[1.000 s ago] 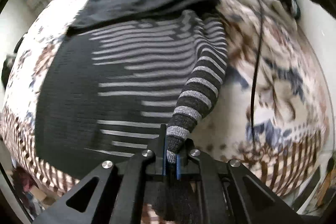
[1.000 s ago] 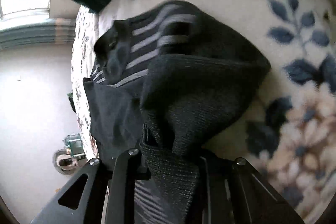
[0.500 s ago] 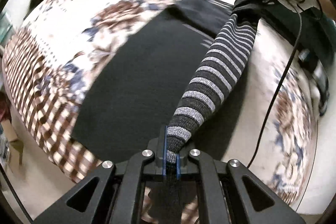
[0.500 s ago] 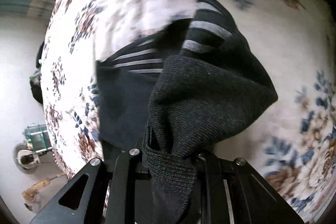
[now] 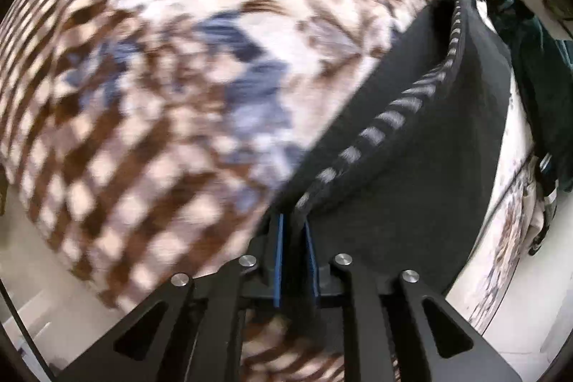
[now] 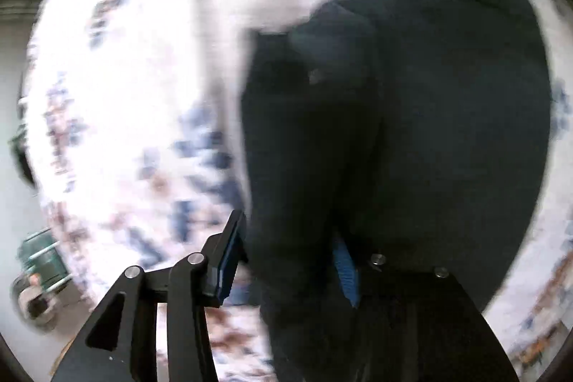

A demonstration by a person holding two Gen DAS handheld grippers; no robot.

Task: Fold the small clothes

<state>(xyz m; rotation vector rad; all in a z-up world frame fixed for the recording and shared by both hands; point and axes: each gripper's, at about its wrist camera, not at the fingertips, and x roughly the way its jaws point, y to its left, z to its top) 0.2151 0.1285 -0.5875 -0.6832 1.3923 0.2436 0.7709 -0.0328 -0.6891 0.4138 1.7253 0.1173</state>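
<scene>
A dark knit sweater [image 5: 412, 185] lies folded on the floral blanket [image 5: 179, 77], and its grey-striped sleeve [image 5: 394, 117] runs along the fold. My left gripper [image 5: 293, 253] points down at the sleeve's cuff. Its jaws are opening, and the cuff sits loosely between the blue pads [image 5: 277, 256]. In the right wrist view the sweater [image 6: 447, 113] fills the right half as a blurred dark mass. My right gripper [image 6: 286, 260] is opening too, its pads [image 6: 229, 256] standing apart from a fold of the knit that hangs between them.
A dark teal garment [image 5: 530, 67] lies heaped on the blanket beyond the sweater. The blanket [image 6: 125, 95] drops off at its checked border. Below it, on the floor, stands a green cart-like object [image 6: 39, 264]. Both views are motion-blurred.
Both grippers swept across the bed, carrying the sleeve and sweater edge over the body, so the striped front is now covered. Both sets of jaws, shut on fabric before, have parted.
</scene>
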